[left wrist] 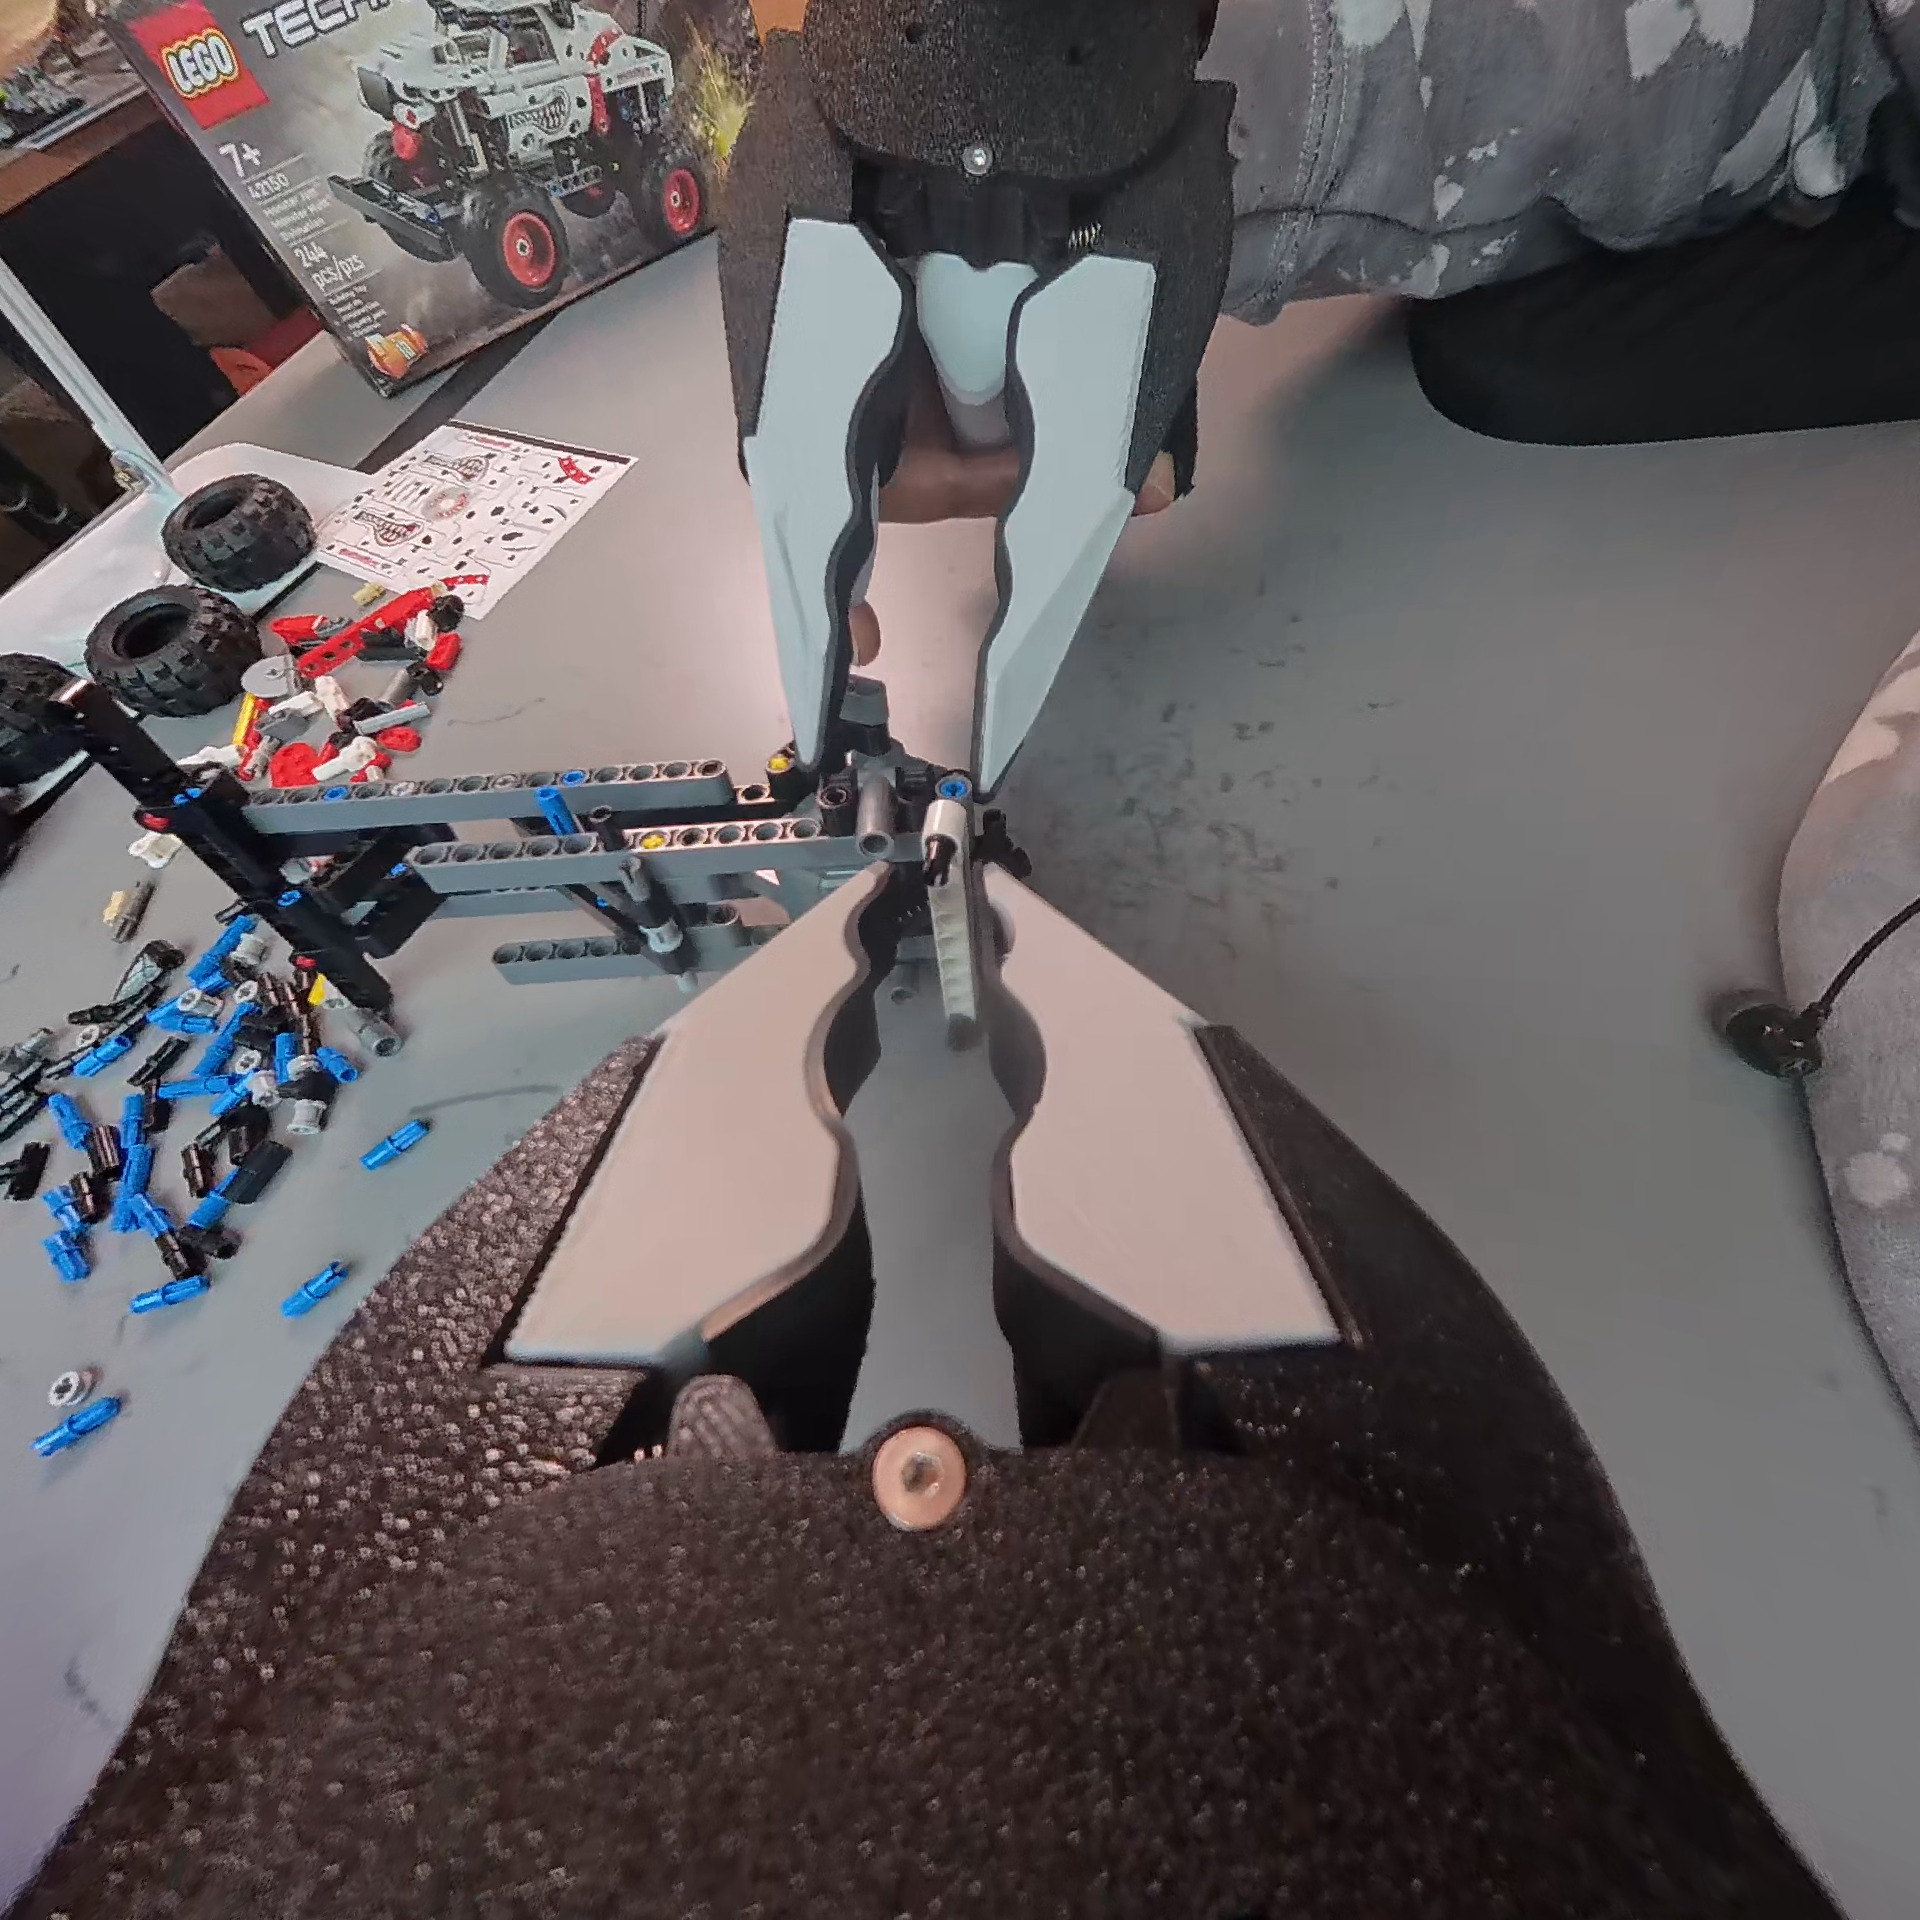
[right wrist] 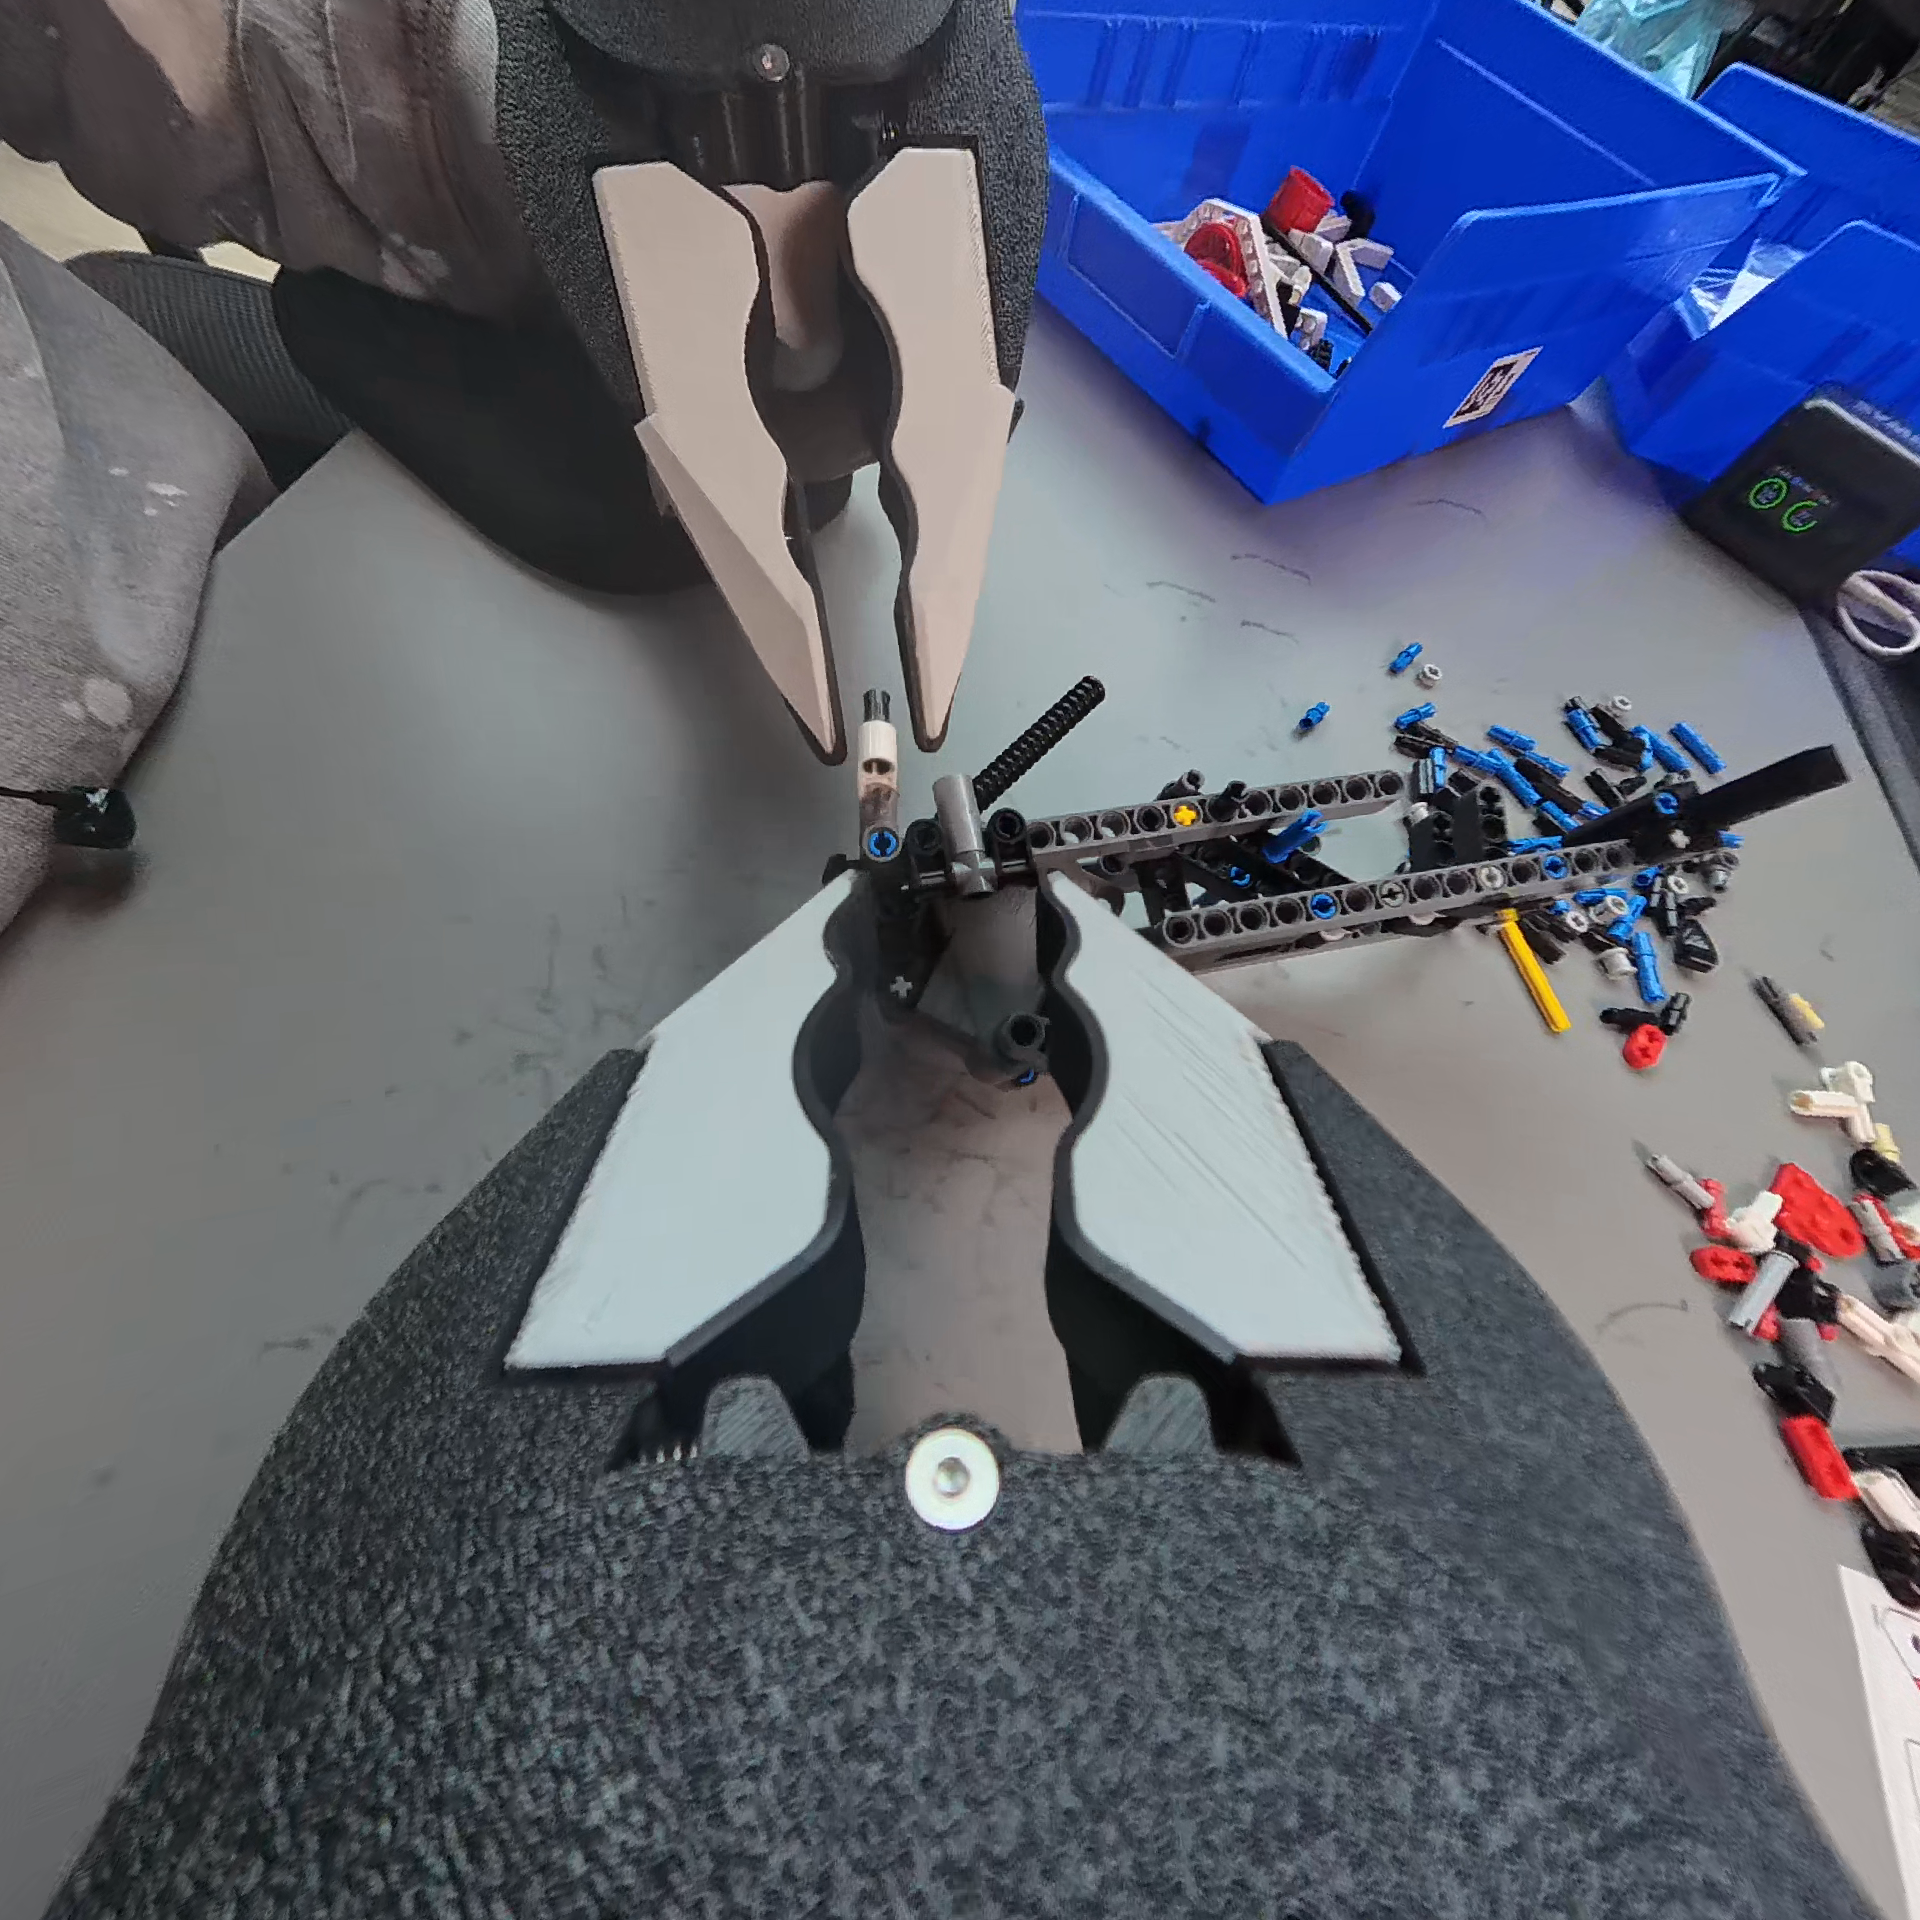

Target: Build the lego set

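We're over the flat grey table [left wrist: 1351,727]. The big blue plastic storage bins [right wrist: 1143,312] sit well behind our landmark, the long grey and black plastic beam frame [left wrist: 499,795]. The printed cardboard set box [left wrist: 436,187] stands beyond the frame's far side, and the knobbly black rubber tyres [left wrist: 234,530] lie between box and frame. A scatter of small blue and black plastic pins [left wrist: 156,1091] lies just beside the frame's long side.

Now the tools. The right gripper [right wrist: 951,883] straddles the frame's near end. Its fingers are set fairly wide with a tip against each side of that end, so we read it as clamping the frame steady.

The left gripper [left wrist: 930,883] comes in from directly opposite, nose to nose with the right one. Its fingers are drawn narrow, the tips either side of the small white plastic sleeve on a black axle [right wrist: 880,753]. We can't tell whether they are truly pinching it or only bracketing it.

Here's what the move turns on, as we judge it. The sleeve stands off the corner of the frame's clamped end, next to a blue pin. Its long axis runs away from the frame, straight towards the left gripper. The left is plainly the nearer tool, so a push along that axis should seat it while the right braces.
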`<state>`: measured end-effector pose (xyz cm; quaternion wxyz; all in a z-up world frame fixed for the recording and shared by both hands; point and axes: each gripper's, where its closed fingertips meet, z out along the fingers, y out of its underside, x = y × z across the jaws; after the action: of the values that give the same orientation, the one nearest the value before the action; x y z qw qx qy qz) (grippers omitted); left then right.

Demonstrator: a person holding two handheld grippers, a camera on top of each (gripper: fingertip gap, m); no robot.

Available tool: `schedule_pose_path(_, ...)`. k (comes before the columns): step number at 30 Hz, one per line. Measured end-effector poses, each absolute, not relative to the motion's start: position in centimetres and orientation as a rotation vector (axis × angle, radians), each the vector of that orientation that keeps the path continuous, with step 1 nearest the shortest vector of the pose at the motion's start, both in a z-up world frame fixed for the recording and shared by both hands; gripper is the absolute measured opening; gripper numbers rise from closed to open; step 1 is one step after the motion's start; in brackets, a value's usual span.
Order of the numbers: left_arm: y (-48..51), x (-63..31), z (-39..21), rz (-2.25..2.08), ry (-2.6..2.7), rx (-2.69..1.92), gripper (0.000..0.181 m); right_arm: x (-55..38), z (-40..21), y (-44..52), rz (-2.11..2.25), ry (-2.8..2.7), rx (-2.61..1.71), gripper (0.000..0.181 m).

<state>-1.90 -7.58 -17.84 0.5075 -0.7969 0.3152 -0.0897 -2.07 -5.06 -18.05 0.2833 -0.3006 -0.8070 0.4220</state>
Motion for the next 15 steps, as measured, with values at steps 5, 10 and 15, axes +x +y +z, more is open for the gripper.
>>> schedule_pose_path(5, -7.19, -1.7, -18.18, -0.241, 0.803, -1.921, 0.011, -2.33, -18.32, -5.25, 1.212, -2.177, -0.85, 0.031)
schedule_pose_path(10, -6.95, -1.6, -18.22, -0.287, 0.801, -1.925, 0.009, -2.34, -18.35, -5.18, 1.23, -2.177, -0.849, 0.03)
schedule_pose_path(15, -7.03, -1.56, -18.21, -0.317, 0.785, -1.921, 0.009, -2.3, -18.32, -5.26, 1.254, -2.164, -0.847, 0.03)
